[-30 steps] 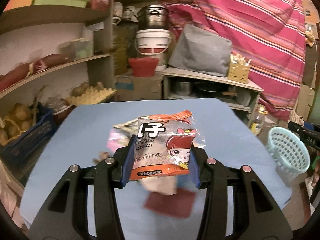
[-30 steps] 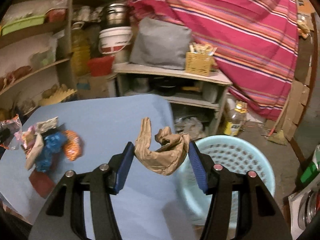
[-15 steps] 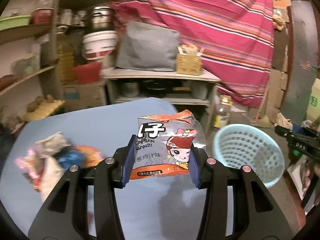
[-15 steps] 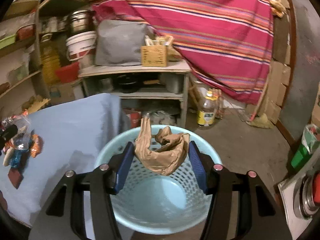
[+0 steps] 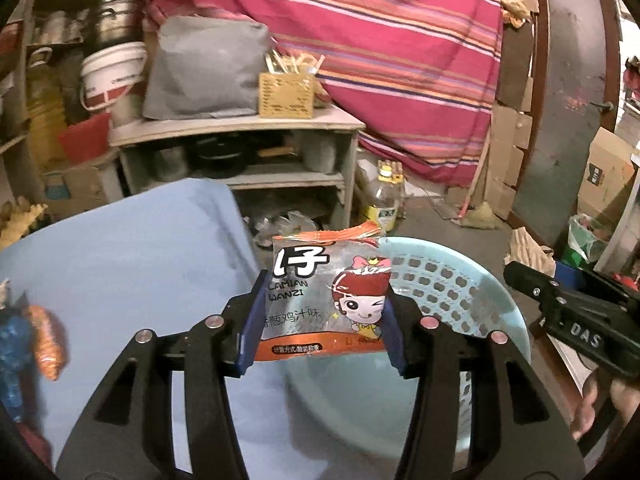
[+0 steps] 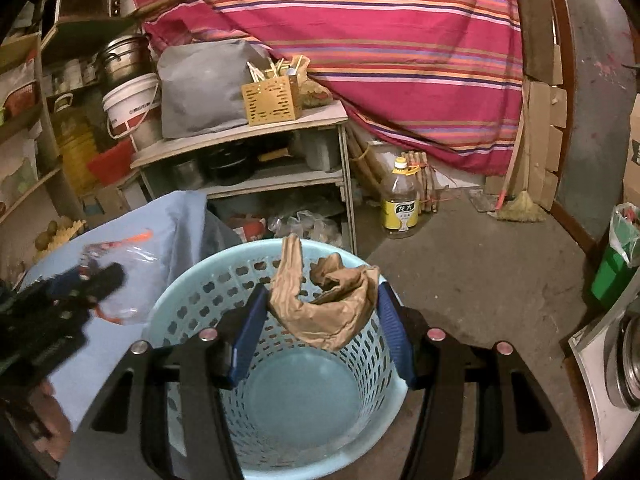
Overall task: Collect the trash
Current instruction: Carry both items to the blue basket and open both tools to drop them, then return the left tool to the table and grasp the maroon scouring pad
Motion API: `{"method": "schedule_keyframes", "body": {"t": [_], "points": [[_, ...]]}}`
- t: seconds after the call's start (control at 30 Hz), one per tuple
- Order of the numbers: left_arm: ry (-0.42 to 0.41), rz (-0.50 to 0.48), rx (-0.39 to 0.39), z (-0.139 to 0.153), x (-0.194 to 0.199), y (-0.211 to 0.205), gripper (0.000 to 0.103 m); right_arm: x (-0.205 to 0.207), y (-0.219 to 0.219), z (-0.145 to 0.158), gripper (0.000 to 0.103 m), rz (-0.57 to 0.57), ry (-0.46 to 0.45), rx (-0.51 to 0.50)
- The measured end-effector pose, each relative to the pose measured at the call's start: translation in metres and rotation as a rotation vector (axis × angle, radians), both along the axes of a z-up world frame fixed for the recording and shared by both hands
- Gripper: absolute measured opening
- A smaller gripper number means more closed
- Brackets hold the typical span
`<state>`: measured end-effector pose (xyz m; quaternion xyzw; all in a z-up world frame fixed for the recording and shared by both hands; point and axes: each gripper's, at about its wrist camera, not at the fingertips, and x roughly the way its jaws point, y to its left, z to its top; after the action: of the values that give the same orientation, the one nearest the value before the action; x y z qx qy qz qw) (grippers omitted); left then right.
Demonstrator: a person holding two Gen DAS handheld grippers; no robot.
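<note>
My left gripper [image 5: 322, 320] is shut on an orange and clear snack packet [image 5: 326, 296] with a cartoon girl on it, held over the near left rim of the light blue plastic basket [image 5: 460, 304]. My right gripper [image 6: 320, 324] is shut on a crumpled brown paper bag [image 6: 324, 304] and holds it above the open basket [image 6: 296, 400], which looks empty inside. The right gripper shows at the right edge of the left wrist view [image 5: 576, 312]; the left gripper with its packet shows at the left of the right wrist view [image 6: 60, 304].
The blue-covered table [image 5: 132, 264] lies left of the basket, with an orange wrapper [image 5: 46, 344] and a blue one [image 5: 12, 348] on it. Behind stand a low shelf unit [image 6: 248, 160], an oil bottle [image 6: 402, 200] and a striped cloth [image 6: 360, 40]. A green bin [image 6: 616, 264] stands at right.
Both grippers have swung right from the table to the basket, each carrying its piece of trash. The right one now hangs over the basket's middle, and the left one has reached its rim.
</note>
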<state>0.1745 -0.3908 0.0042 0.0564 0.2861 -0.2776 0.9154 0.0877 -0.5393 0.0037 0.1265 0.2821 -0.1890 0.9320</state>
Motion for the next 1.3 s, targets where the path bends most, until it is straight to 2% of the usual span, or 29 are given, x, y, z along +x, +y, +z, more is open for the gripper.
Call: {"method": "schedule_keyframes", "body": {"t": [0.1, 0.13, 0.2, 0.23, 0.27, 0.33, 0.47, 0.53, 0.6, 0.8, 1.03, 1.1, 1.3], "points": [[0.015, -0.016, 0.012, -0.008, 0.008, -0.018, 0.051, 0.003, -0.002, -0.004, 0.056, -0.004, 0.005, 0.013], [0.014, -0.016, 0.015, -0.008, 0.009, -0.02, 0.055, 0.005, -0.002, -0.005, 0.056, -0.006, 0.01, 0.013], [0.017, -0.015, 0.023, -0.009, 0.011, -0.024, 0.069, 0.006, -0.002, -0.007, 0.056, -0.006, 0.015, 0.015], [0.018, -0.01, 0.02, -0.009, 0.01, -0.024, 0.081, 0.006, -0.003, -0.007, 0.056, -0.005, 0.015, 0.017], [0.016, -0.006, 0.016, -0.008, 0.01, -0.022, 0.086, 0.007, -0.003, -0.008, 0.056, -0.006, 0.017, 0.018], [0.007, -0.004, 0.01, -0.005, 0.008, -0.017, 0.087, 0.008, -0.003, -0.008, 0.056, -0.006, 0.022, 0.017], [-0.023, 0.029, -0.004, 0.006, 0.001, 0.009, 0.096, 0.014, 0.007, -0.009, 0.058, 0.011, 0.036, 0.005], [-0.046, 0.05, -0.002, 0.011, -0.002, 0.024, 0.098, 0.018, 0.012, -0.01, 0.061, 0.015, 0.041, 0.003], [-0.062, 0.071, 0.001, 0.015, -0.007, 0.042, 0.098, 0.022, 0.019, -0.011, 0.075, 0.011, 0.044, 0.009], [-0.086, 0.154, 0.015, 0.021, -0.021, 0.114, 0.098, 0.029, 0.037, -0.007, 0.087, -0.008, 0.044, -0.004], [-0.083, 0.281, 0.04, 0.018, -0.039, 0.208, 0.098, 0.025, 0.081, 0.001, 0.095, 0.032, 0.037, -0.036], [-0.074, 0.323, 0.056, 0.011, -0.045, 0.239, 0.098, 0.024, 0.096, 0.006, 0.098, 0.049, 0.022, -0.037], [-0.04, 0.427, 0.097, -0.014, -0.057, 0.308, 0.098, 0.025, 0.147, 0.011, 0.099, 0.077, -0.01, -0.058]]}}
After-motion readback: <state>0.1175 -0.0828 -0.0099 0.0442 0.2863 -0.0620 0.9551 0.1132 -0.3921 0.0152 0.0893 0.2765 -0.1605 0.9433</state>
